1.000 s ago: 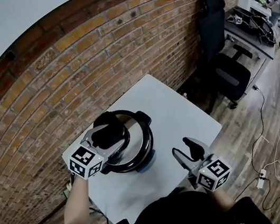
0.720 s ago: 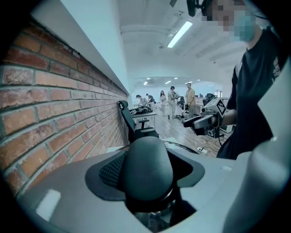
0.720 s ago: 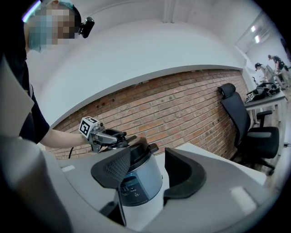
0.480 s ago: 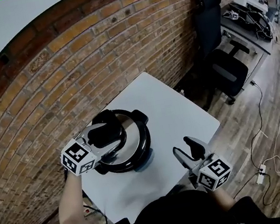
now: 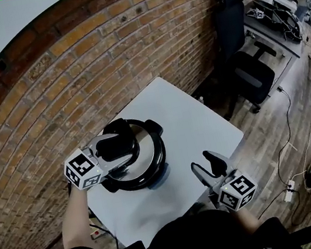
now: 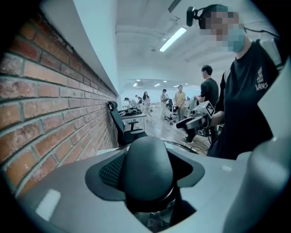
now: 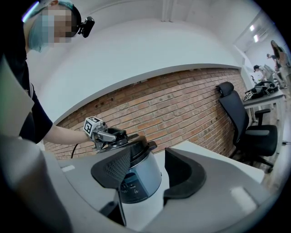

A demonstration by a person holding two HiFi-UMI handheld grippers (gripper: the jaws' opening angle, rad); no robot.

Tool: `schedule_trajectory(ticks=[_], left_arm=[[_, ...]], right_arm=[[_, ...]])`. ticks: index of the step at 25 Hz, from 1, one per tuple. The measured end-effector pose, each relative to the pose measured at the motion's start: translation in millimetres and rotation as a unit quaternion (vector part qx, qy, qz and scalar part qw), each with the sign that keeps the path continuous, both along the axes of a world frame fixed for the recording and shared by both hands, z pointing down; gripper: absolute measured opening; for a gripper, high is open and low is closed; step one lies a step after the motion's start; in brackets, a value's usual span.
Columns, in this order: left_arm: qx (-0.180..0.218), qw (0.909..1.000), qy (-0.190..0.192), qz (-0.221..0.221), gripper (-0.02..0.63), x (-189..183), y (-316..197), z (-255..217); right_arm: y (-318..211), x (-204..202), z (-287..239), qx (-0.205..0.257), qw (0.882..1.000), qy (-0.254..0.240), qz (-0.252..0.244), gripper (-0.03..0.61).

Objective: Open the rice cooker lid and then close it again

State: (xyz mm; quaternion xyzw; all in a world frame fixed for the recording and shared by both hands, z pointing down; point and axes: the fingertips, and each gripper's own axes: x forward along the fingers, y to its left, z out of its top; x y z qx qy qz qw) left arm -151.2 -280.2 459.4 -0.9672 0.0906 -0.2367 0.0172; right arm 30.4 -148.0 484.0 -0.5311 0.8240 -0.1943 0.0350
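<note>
Closest to the head camera: one person in a black shirt [image 6: 254,109]; its white print reads "VANS".
Grippers: two, one in each hand, each carrying one cube of black-and-white squares.
Right gripper [image 5: 204,166]: over the table's near edge, well apart from the cooker; jaws spread, nothing between them.
Table [image 5: 195,114]: one, white, set against the wall.
Rice cooker [image 5: 160,181]: one, on the table's left part; grey body with one dark front panel, print too small to read.
Lid [image 5: 144,136]: one, steel with a black rim, on top of the cooker.
Left gripper [image 5: 117,148]: above the lid; jaws wide, clamped on the one black knob [image 6: 148,170].
Brick wall [image 5: 73,64]: one, behind the table.
Office chair [image 5: 251,74]: one, black, beside one desk [image 5: 277,39].
Far room: several people, too small to count.
</note>
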Motion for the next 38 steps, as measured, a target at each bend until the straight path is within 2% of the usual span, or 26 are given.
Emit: schedule_trajectory(ticks=[6, 19, 22, 26, 31, 35, 38], left_arm=[[0.012, 0.9992, -0.018, 0.033, 0.284, 4, 5, 10], [0.028, 0.9995, -0.017, -0.001, 0.287, 6, 4, 10], [0.027, 0.9990, -0.020, -0.031, 0.287, 5, 3, 10], [0.023, 0.9951, -0.022, -0.093, 0.287, 3, -1, 11], [0.023, 0.9860, -0.024, -0.163, 0.287, 1, -4, 11], [0.020, 0.9733, -0.027, -0.227, 0.287, -2, -6, 12], [0.019, 0.9713, -0.027, -0.235, 0.285, -2, -6, 11]], right_arm=[[0, 8, 4, -0.006, 1.000, -0.001, 0.009, 0.230], [-2, -6, 5, -0.007, 1.000, -0.003, -0.002, 0.230], [0, -5, 5, -0.007, 1.000, -0.003, 0.002, 0.230], [3, -5, 5, -0.006, 1.000, -0.004, 0.006, 0.230], [6, -11, 5, -0.004, 1.000, -0.008, 0.001, 0.230], [6, -16, 4, -0.002, 1.000, -0.010, -0.008, 0.230], [3, -17, 3, -0.001, 1.000, -0.012, -0.020, 0.230]])
